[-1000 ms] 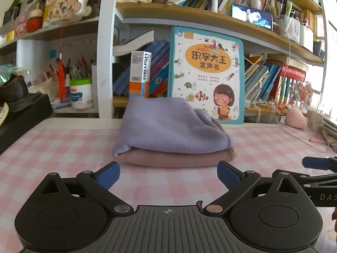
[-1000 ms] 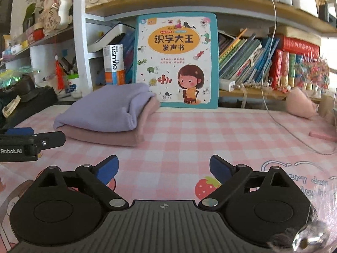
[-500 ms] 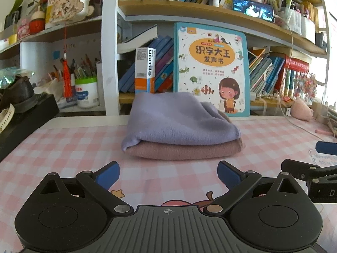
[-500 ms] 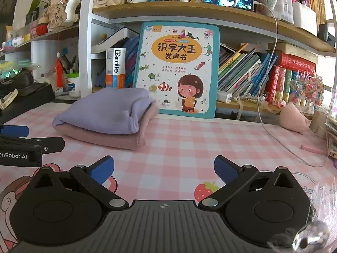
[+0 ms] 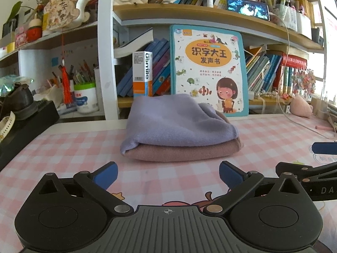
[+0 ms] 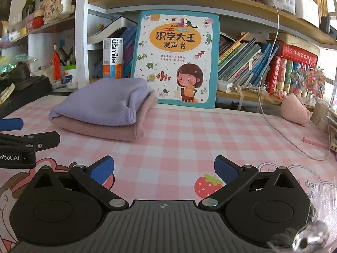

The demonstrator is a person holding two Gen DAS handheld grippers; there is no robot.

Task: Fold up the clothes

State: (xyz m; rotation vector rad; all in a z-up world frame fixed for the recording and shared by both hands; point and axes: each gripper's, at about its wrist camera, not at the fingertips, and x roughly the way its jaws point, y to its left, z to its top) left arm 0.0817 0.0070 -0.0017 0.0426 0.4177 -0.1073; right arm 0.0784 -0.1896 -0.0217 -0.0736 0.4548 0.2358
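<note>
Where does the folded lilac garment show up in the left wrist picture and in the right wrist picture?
Left wrist: the folded lilac garment lies centre frame, on top of the folded pink garment, beyond the open left gripper.
Right wrist: the folded lilac garment lies left of centre, on the same pink one.
Shared landmark: the teal-edged children's book standing upright behind the stack.

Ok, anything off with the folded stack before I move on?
Nothing serious. The purple cloth sits slightly askew on the pink cloth, its left corner drooping over the edge. Both grippers, left and right, are open and empty.
</note>
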